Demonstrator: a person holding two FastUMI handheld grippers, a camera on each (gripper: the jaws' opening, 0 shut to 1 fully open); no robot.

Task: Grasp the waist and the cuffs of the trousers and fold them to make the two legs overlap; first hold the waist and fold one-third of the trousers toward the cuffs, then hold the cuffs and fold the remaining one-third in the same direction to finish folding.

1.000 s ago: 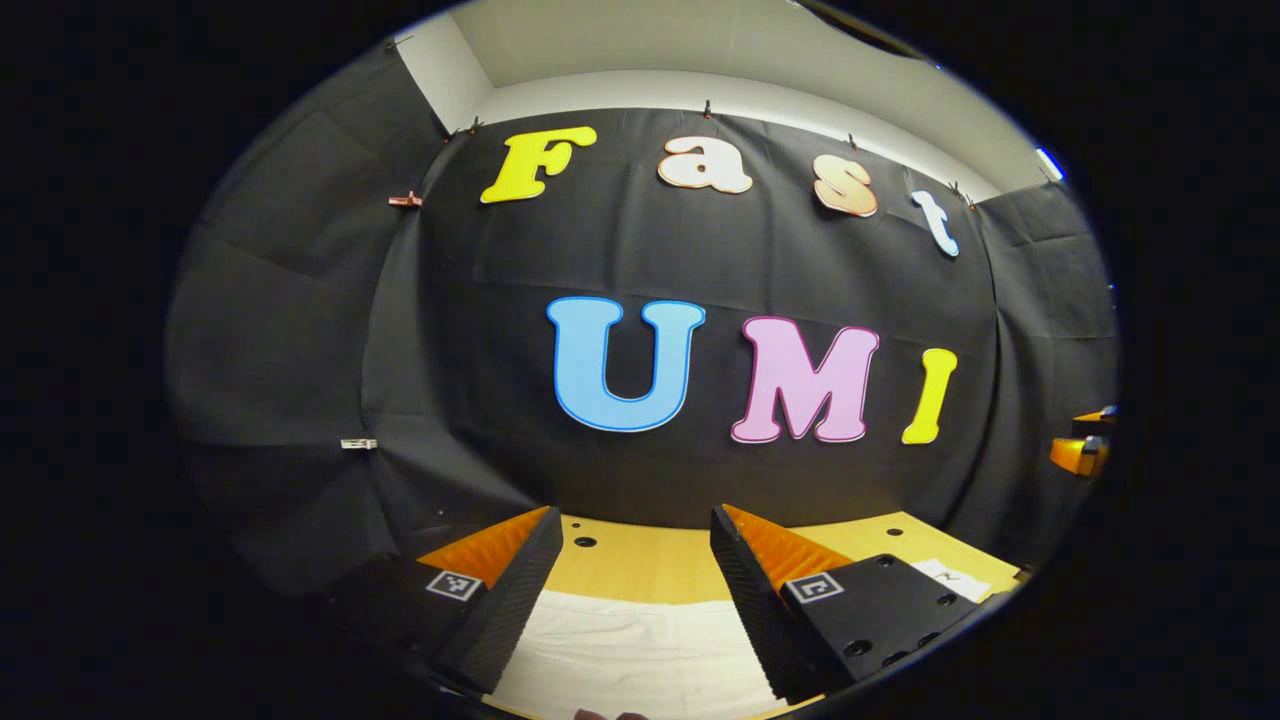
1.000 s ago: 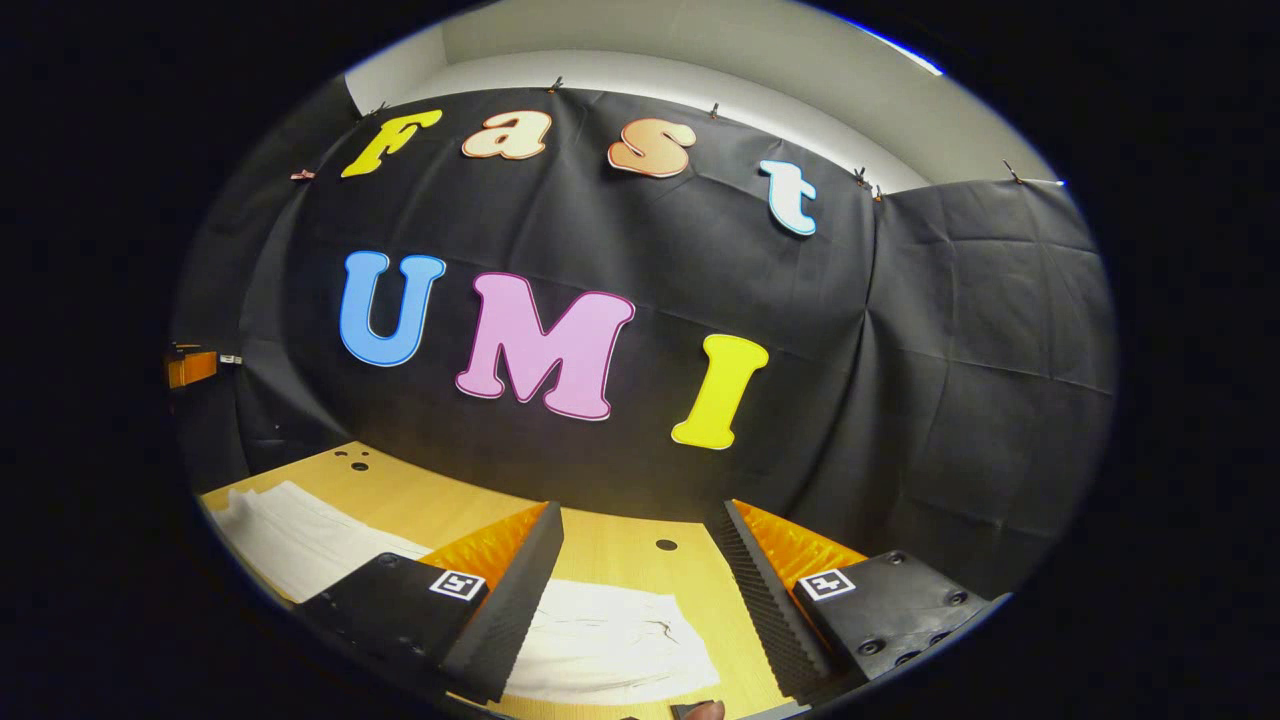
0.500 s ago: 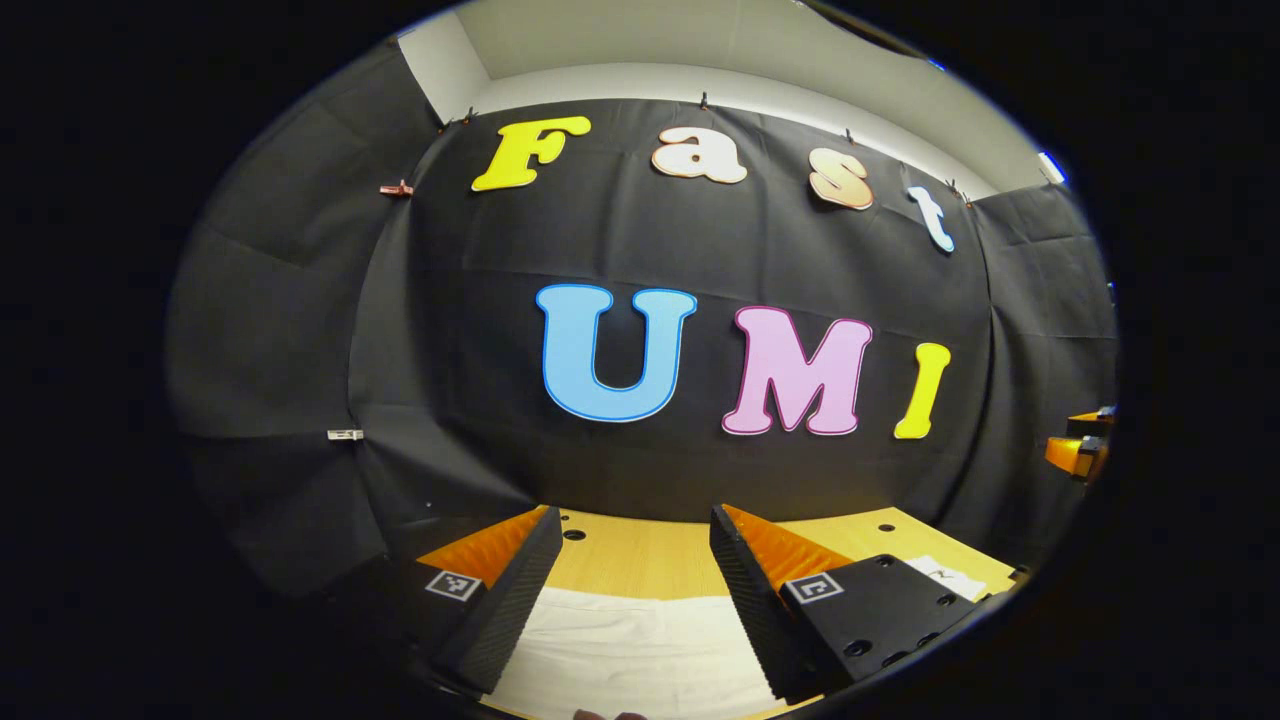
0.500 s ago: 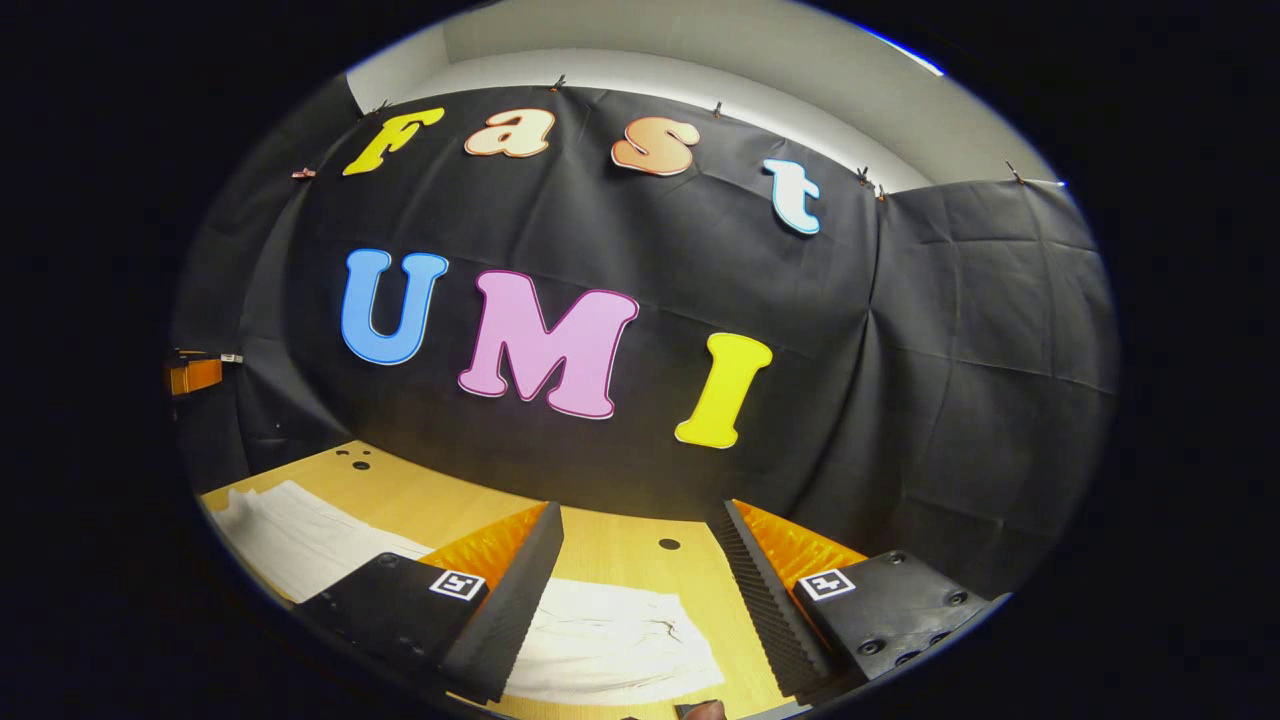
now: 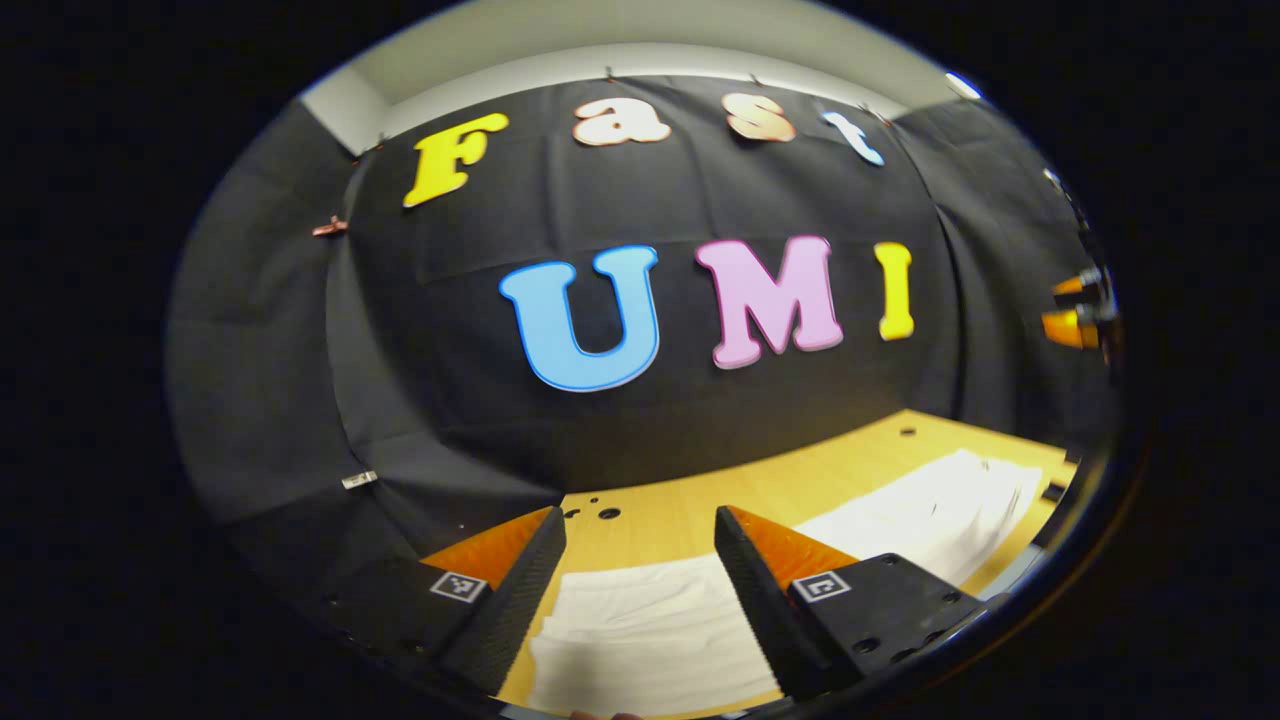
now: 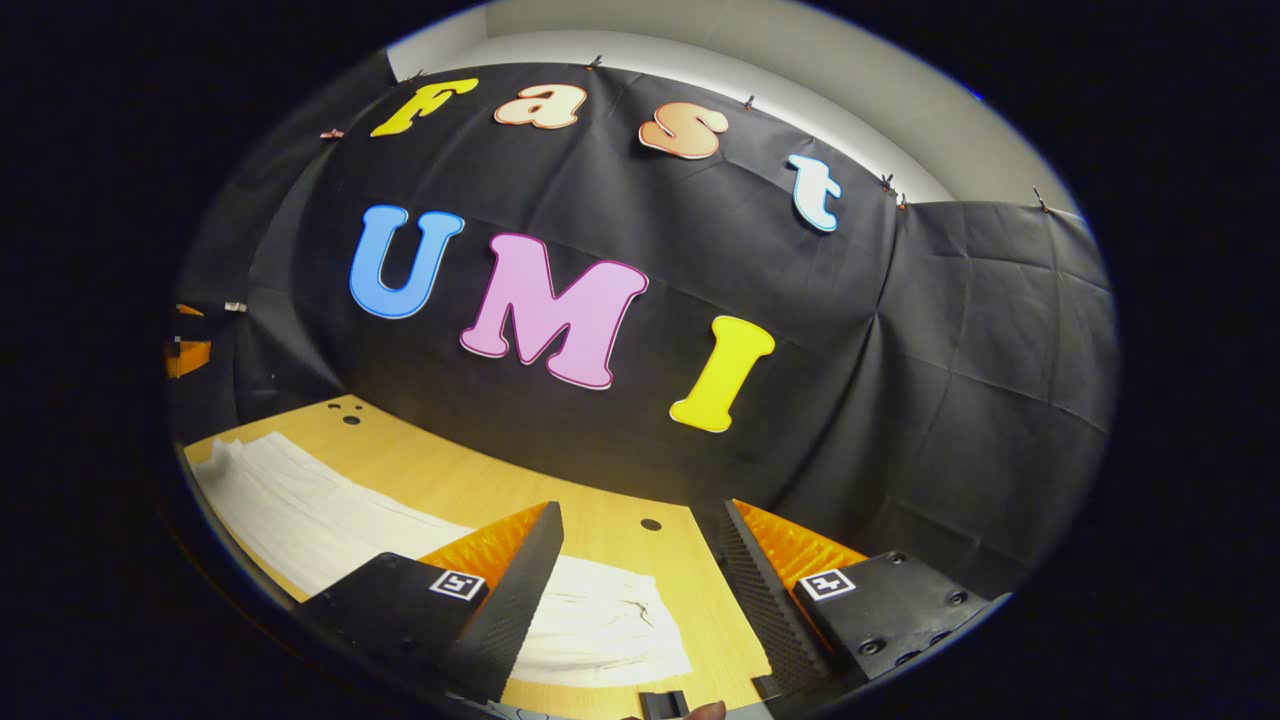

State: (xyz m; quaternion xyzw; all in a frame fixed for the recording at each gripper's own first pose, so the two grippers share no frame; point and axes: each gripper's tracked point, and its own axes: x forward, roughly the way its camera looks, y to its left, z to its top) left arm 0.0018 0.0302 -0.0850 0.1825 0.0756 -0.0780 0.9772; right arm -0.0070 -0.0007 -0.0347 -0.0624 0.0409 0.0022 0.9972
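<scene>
Fingers wide on both grippers (image 5: 640, 590) (image 6: 640, 590), above white trousers (image 5: 650, 630) on the table (image 6: 450, 480).

Trousers laid flat across the table, my two grippers hovering over opposite ends.

In the left gripper view my left gripper (image 5: 640, 590) stands parted above the near end of the trousers (image 5: 650, 635), which run on to the right over the table (image 5: 700, 500), with the booth wall behind and the other gripper (image 5: 1072, 318) far off at the right edge. In the right gripper view my right gripper (image 6: 640, 590) is spread above an end of the trousers (image 6: 600, 625) (the cloth stretches away to the left), a part of the table (image 6: 470, 480) lies behind them, and my fingertip (image 6: 705, 710) sits at the bottom edge.
</scene>
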